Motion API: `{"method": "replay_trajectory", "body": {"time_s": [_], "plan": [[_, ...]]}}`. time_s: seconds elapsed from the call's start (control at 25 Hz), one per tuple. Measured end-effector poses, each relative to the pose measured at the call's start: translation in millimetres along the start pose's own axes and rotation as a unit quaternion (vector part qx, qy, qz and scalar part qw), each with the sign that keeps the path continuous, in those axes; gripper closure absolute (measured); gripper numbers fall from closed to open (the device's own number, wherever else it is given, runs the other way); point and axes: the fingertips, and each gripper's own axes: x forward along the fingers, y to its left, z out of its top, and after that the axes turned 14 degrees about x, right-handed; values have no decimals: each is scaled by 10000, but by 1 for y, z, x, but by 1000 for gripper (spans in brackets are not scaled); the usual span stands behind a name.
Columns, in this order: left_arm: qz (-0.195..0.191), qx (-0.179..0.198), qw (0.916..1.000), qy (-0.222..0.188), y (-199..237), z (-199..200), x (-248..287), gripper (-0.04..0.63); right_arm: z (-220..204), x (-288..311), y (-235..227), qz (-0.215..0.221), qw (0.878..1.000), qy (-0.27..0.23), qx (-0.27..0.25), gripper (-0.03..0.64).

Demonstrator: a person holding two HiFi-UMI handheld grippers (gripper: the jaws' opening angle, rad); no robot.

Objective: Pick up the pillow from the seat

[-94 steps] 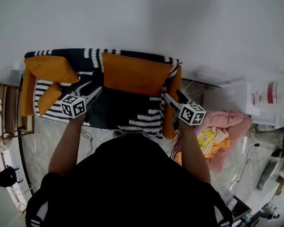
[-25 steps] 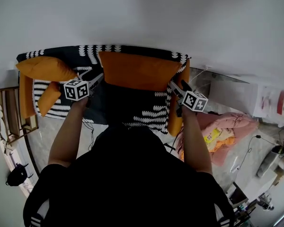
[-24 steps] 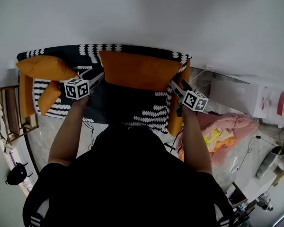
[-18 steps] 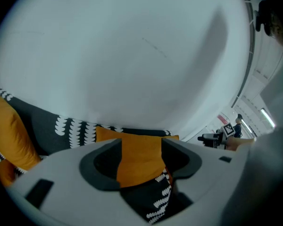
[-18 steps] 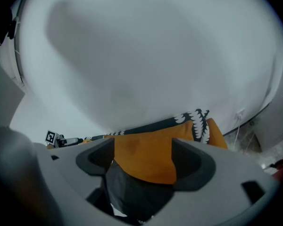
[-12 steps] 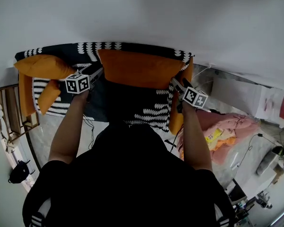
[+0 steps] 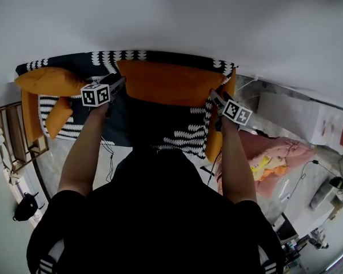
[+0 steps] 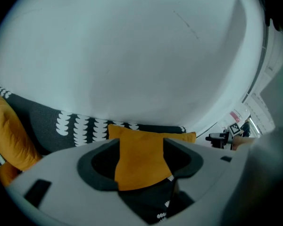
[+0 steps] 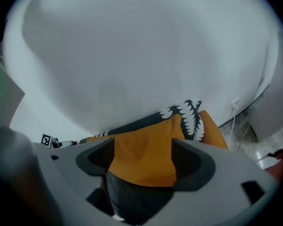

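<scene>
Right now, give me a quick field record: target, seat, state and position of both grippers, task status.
seat: black-and-white patterned cover
target: orange pillow, propped at the back of the seat
left gripper: at the pillow's left edge, jaws apart and just been opening, pillow seen through the gap, no grip
right gripper: at the pillow's right edge, jaws apart, no grip
other: second orange pillow at the seat's left end
status: pillow not yet picked up

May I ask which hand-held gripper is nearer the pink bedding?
Right: the right hand-held gripper is up-left of the pink bedding; the left hand-held gripper is beyond the orange pillow.
</scene>
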Motion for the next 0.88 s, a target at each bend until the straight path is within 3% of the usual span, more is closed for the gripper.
{"method": "replay_trajectory", "body": {"time_s": [0.52,0.88], "plan": [[288,-24,9990,349,39,-12,42,259,21,33,-12,-100,9997,-149,161,245],[440,-144,9989,81,56,-7,61,225,36,44,-25,-163,9973,-468,542,245]]}}
